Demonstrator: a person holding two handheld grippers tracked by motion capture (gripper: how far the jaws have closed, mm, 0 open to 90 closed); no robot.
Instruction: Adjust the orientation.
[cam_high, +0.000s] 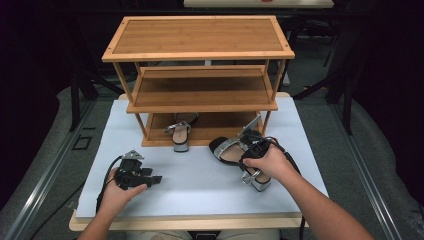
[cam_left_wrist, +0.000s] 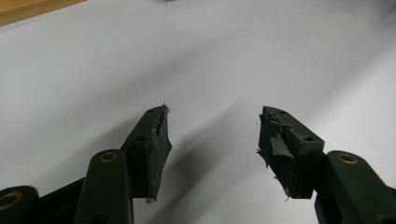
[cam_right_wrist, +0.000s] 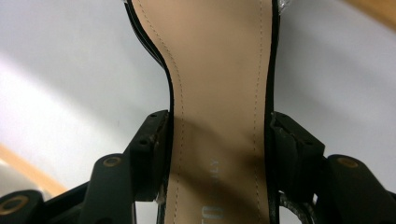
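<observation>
A black high-heeled sandal (cam_high: 226, 150) with a tan insole (cam_right_wrist: 215, 56) and a silver block heel (cam_high: 258, 183) lies on the white table top (cam_high: 200, 175), in front of the wooden shoe rack (cam_high: 200, 95). My right gripper (cam_high: 250, 152) is shut on it, its pads (cam_right_wrist: 156, 135) pressing both edges of the sole at the narrow waist (cam_right_wrist: 217, 121). A matching sandal (cam_high: 181, 135) stands on the rack's bottom shelf. My left gripper (cam_high: 156, 179) rests low at the table's left, open (cam_left_wrist: 212, 135), with nothing between its fingers.
The rack has three bamboo shelves; the top (cam_high: 200, 35) and middle (cam_high: 200, 90) ones are bare. The table's wooden front edge (cam_high: 190, 222) runs close to the person's forearms. Dark floor and metal frames surround the table.
</observation>
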